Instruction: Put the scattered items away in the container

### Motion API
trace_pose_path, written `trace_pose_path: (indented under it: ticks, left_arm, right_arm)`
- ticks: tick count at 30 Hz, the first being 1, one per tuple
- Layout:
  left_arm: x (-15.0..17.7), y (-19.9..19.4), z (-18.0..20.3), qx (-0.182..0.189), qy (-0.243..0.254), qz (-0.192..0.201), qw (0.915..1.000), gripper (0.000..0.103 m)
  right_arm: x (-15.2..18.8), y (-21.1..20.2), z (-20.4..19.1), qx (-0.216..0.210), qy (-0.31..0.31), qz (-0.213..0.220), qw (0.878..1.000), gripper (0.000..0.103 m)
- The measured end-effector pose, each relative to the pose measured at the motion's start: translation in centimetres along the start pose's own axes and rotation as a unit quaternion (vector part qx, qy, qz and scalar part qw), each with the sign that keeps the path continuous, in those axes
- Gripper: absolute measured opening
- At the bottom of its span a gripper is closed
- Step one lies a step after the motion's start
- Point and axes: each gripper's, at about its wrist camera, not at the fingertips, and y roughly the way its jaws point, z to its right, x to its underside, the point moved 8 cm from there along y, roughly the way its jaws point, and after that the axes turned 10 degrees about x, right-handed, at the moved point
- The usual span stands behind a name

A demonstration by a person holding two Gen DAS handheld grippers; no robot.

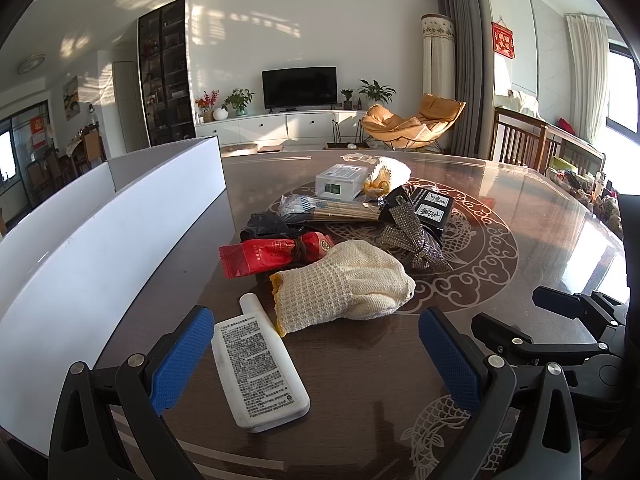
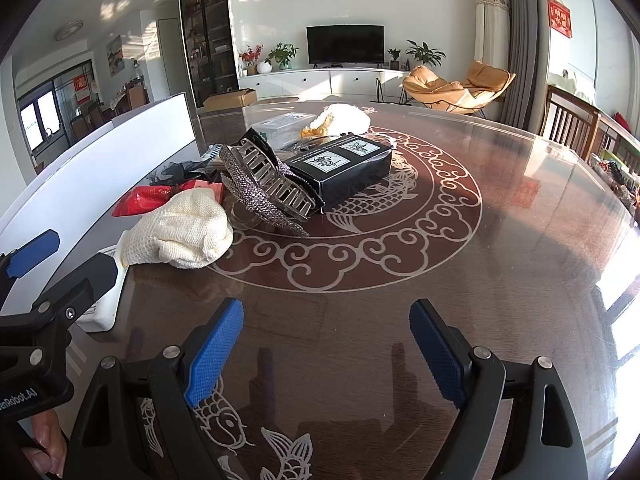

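Left wrist view: left gripper (image 1: 316,354) jaws spread wide, empty, low over the table (image 1: 360,368), white lotion tube (image 1: 258,368) lying flat between the blue pads but hugging the left one, cap end pointing away toward the cream knit glove (image 1: 344,284). White container (image 1: 108,232) stands just to the left, wall running alongside the tube. Right wrist view: right gripper (image 2: 326,346) also spread, nothing in it, over bare tabletop, well apart from the pile

Step in hand looks like picking the tube. To do it well: shift the gripper a bit left so the tube sits centred, close across the narrow body not the cap, keep clear of the glove cuff touching the cap end or it drags along. Tube looks smooth, may slip, so squeeze mid-body. Then lift over the container wall and drop

Rest of the pile untouched: red snack packet (image 1: 272,254), rhinestone hair claw (image 2: 266,186), black box (image 2: 346,166), clear plastic box (image 1: 340,180), bamboo skewers (image 1: 340,210)
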Motion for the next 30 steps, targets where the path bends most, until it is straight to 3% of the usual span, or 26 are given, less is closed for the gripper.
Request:
trace_pose_path:
  ticks: [30]
  left_arm:
    - [-0.13, -0.03, -0.02, -0.002, 0.010, 0.004, 0.9999, 0.103]
  right_arm:
    - [-0.12, 0.17, 0.08, -0.002, 0.003, 0.001, 1.000, 0.086]
